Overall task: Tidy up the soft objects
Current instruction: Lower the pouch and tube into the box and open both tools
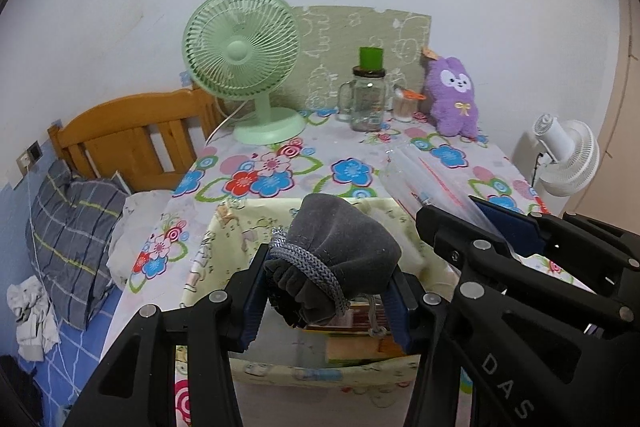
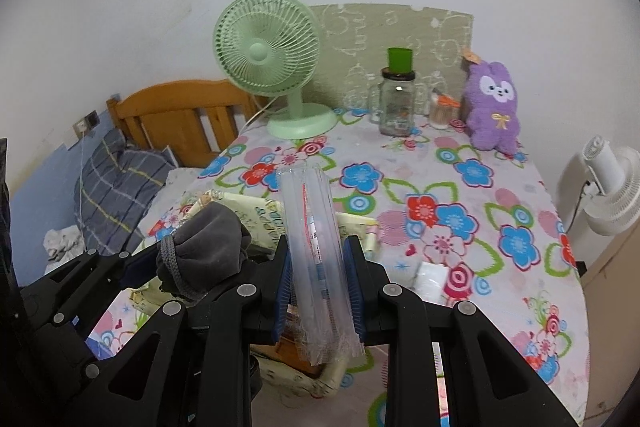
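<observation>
Grey drawstring pouch [image 1: 338, 255] pinched between the blue pads of the left gripper [image 1: 326, 301], held above the open top of a pale yellow fabric storage box [image 1: 200, 267]; braided grey cord wraps the pouch neck, loose end hanging toward the box contents. Right gripper [image 2: 320, 291] clamped on a clear plastic packet [image 2: 316, 251], long and flat, red-and-blue print inside, its far end reaching out over the tabletop and its near end poking back past the pads. The 2 grippers sit just beside each other, the pouch [image 2: 208, 247] to the left of the packet, both over the box [image 2: 256, 215]. Box holds books or cartons, details unclear. Box sits on the near left part of a table with a floral cloth [image 2: 460, 211]; open cloth stretches to the right and beyond the box. Along the far edge, against the wall: green desk fan [image 1: 244, 67], glass jar with green cap [image 1: 366, 91], small cup [image 1: 404, 105], purple plush rabbit [image 1: 454, 97], well apart from the grippers. White fan [image 1: 566, 157] stands off the table's right edge. Left of the table, a wooden bed headboard [image 1: 132, 131] and grey plaid pillow [image 1: 68, 227] on blue bedding. White wall behind.
</observation>
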`<state>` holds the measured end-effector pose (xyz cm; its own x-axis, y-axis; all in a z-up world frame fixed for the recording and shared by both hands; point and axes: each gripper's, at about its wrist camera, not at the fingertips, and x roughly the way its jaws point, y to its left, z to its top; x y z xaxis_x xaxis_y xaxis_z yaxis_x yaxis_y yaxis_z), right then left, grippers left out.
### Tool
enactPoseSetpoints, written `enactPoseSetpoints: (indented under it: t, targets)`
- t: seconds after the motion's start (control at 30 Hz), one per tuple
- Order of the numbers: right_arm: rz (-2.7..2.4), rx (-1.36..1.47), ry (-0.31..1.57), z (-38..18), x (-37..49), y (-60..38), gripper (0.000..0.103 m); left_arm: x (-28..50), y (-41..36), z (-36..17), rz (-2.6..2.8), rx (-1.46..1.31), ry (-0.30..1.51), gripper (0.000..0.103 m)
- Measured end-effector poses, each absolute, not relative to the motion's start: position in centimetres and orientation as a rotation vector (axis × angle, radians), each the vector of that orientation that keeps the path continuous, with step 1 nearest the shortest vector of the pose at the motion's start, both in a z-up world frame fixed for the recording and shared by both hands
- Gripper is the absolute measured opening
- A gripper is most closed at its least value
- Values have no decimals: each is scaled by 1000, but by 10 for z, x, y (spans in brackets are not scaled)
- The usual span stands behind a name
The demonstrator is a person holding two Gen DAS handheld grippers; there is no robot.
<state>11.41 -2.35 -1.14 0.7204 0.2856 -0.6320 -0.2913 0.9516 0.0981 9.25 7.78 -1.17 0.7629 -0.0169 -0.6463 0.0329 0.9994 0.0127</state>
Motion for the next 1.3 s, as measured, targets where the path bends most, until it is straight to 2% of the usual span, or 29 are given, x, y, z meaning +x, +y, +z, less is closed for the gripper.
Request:
enactPoseSetpoints:
  t: [0.67,0.77,0.83,0.9,1.23,1.3]
  targets:
    - [401,-48,748,-35,146,20,28,115,116,-44,26,6,787,53]
    - [415,-52,759,-39,151,27,28,117,121,-48,26,-2,807,60]
    - [425,-55,766,-42,154,29,28,118,124,-49,25,-8,821,72]
    - [434,-58,774,-44,156,33,28,117,126,-48,21,-12,822,77]
    - [477,-67,801,-54,166,45,28,118,129,-48,-15,-30,830,81]
    - [475,-77,798,-54,166,46,32,118,128,-48,-18,-27,830,82]
